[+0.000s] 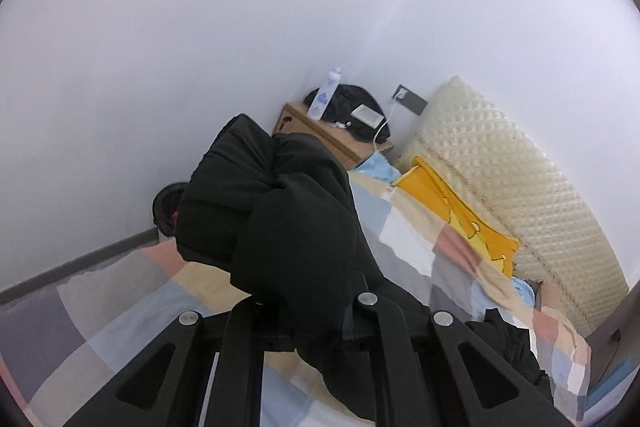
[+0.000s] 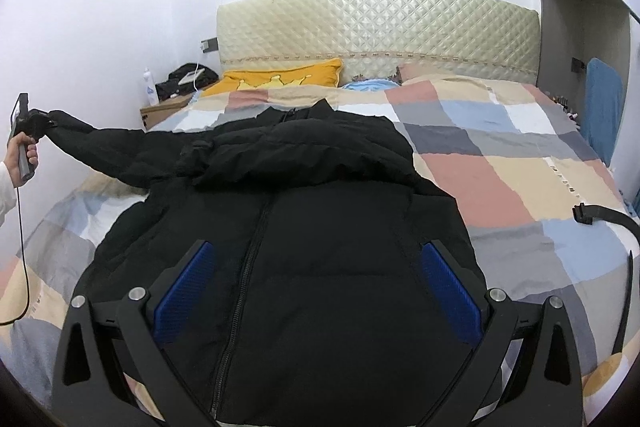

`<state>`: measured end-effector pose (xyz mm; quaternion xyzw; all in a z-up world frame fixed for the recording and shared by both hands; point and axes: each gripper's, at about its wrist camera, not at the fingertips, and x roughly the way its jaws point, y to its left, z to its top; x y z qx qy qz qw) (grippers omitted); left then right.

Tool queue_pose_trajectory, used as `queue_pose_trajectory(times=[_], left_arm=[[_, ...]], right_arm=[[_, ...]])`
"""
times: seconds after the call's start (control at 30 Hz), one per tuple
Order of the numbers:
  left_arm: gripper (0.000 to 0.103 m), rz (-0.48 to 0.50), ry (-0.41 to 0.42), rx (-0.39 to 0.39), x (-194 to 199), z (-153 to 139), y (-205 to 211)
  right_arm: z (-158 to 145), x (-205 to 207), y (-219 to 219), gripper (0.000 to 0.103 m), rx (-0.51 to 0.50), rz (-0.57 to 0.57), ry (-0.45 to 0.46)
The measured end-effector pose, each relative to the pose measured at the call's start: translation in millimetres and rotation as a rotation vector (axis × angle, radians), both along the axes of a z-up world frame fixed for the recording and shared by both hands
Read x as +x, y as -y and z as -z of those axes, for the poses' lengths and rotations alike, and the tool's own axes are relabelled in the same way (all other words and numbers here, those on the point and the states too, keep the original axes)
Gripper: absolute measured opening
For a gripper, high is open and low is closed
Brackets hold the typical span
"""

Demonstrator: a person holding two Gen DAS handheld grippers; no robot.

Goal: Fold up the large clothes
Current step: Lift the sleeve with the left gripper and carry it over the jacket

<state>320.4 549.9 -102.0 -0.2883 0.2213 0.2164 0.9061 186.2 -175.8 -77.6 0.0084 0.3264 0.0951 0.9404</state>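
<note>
**Mia:** What is lying on the bed (image 2: 520, 163)?

**Ben:** A big black puffy jacket (image 2: 320, 247) is lying face up on the checked blanket (image 2: 500, 187); its zipper (image 2: 256, 247) is running down the middle, and it is zipped shut; the hood (image 2: 312, 151) is lying folded over the chest; the cloth is looking soft and fat, with stitched lines across it.

**Mia:** What is the left sleeve (image 2: 104, 147) doing?

**Ben:** It is stretching out to the side, off the bed; the left tongs (image 2: 42, 125) are pinching its cuff, clenched on it; a hand (image 2: 20, 155) is holding the grip; in the left camera the sleeve (image 1: 272, 211) is bunching up in thick black folds right between the black fingers.

**Mia:** And the right tongs (image 2: 320, 291)?

**Ben:** They are hanging over the belly of the jacket, spread wide and gripping nothing; their blue pads (image 2: 188, 291) are looking bumpy, like rubber.

**Mia:** What else is there?

**Ben:** The blanket is showing squares of pink, blue, grey, white and tan; a cream headboard (image 2: 376, 27) is looking shiny and padded with little diamonds; a yellow pillow (image 2: 280, 77) is leaning at its foot; a wooden bedside box (image 1: 320, 135) is carrying a white bottle (image 1: 325, 93) and a black bag (image 1: 352, 111).
</note>
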Motion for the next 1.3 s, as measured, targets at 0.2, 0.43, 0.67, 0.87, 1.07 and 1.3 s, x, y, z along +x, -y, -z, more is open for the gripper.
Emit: queue_pose_trajectory(times=[0.2,0.43,0.67,0.87,1.07,1.3], left_arm=[[0.010,0.020,0.046,0.064,-8.5,-53.5,46.3],[0.009,0.066,0.096,0.165,-8.6,-120.6,116.8],[0.009,0.152,0.119,0.283,2.9,-182.8,211.5],[0.009,0.265,0.115,0.392,18.6,-214.4,305.0],[0.010,0.370,0.101,0.410,39.4,-224.7,387.2],[0.010,0.526,0.102,0.445,69.2,-220.2,491.4]], right_arm=[[-7.5,-14.7,11.0,0.102,0.023,-0.007,0.040],[-12.0,-33.9,25.7,0.103,0.031,-0.030,0.077],[-17.0,-41.0,47.9,0.103,0.087,-0.014,0.108],[-18.8,-49.9,62.3,0.103,0.084,0.001,0.131],[-24.7,-56.8,71.6,0.103,0.105,-0.010,0.154],[-24.3,-52.9,92.0,0.103,0.119,0.020,0.158]])
